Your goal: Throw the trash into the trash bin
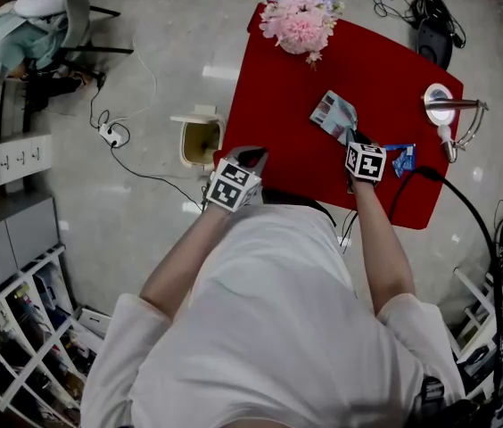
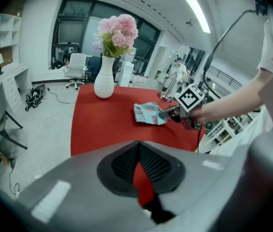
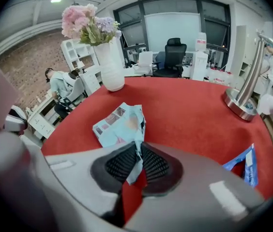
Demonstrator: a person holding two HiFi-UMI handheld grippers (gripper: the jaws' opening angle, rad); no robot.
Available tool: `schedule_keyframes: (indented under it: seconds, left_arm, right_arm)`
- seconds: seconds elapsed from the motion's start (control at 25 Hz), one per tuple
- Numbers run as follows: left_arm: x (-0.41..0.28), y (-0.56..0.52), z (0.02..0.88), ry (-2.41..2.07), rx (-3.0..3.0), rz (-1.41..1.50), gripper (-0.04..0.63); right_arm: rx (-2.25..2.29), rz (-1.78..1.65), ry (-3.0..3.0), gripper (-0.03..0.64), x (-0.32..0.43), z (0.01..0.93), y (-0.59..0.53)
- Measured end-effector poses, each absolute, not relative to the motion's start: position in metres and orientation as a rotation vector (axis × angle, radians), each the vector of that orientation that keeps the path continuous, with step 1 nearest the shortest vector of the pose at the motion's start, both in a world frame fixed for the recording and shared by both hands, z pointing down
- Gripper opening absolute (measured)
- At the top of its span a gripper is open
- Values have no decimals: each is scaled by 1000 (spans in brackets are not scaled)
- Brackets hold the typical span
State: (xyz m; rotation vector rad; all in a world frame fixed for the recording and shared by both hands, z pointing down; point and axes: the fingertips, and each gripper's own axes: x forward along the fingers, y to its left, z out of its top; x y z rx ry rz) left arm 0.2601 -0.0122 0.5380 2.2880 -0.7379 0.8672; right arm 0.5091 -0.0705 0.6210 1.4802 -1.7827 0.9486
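Here the red bench (image 1: 376,69) fills the upper middle of the head view, and the trash bin (image 1: 201,141) stands on the floor just off its left edge, mouth showing. The crumpled pale-blue wrapper (image 3: 119,124) is on the bench toward the person's side, right of centre, so the bin lies well to its left, beyond the bench's edge and lower down. The wrapper's long axis runs away from the right gripper (image 3: 139,148) toward the vase of flowers (image 3: 108,62). That gripper's fingers are closed on the wrapper's near corner, a strip of it pinched between the pads, while the rest appears to lie on the red top. The left gripper (image 2: 138,146) hovers at the bench's left edge, nearer the bin, its fingers together with nothing between them. A smaller blue wrapper (image 1: 403,159) lies just right of the right gripper, untouched. The carry, I judge, has to go leftward past the left gripper.
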Motion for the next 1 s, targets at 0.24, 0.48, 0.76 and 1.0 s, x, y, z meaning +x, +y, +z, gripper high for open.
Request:
schedule_keyframes:
  seconds: [0.24,0.48,0.76,1.0]
  left_arm:
    - [247,-7,533,-758,2304,840,5]
    - [224,4,527,-789,2304,812,5]
    - [180,17,523,-852,2280,771,5]
    - [135,31,524,-917,2232,736,5]
  right_arm:
    - [1459,867,-1907,28,475,596,-66]
    - [1409,826,-1962,26,431,586,-54]
    - [1332,788,-2004,26,375,577,-47]
    - [1215,755,-2050,26,313,572,-40]
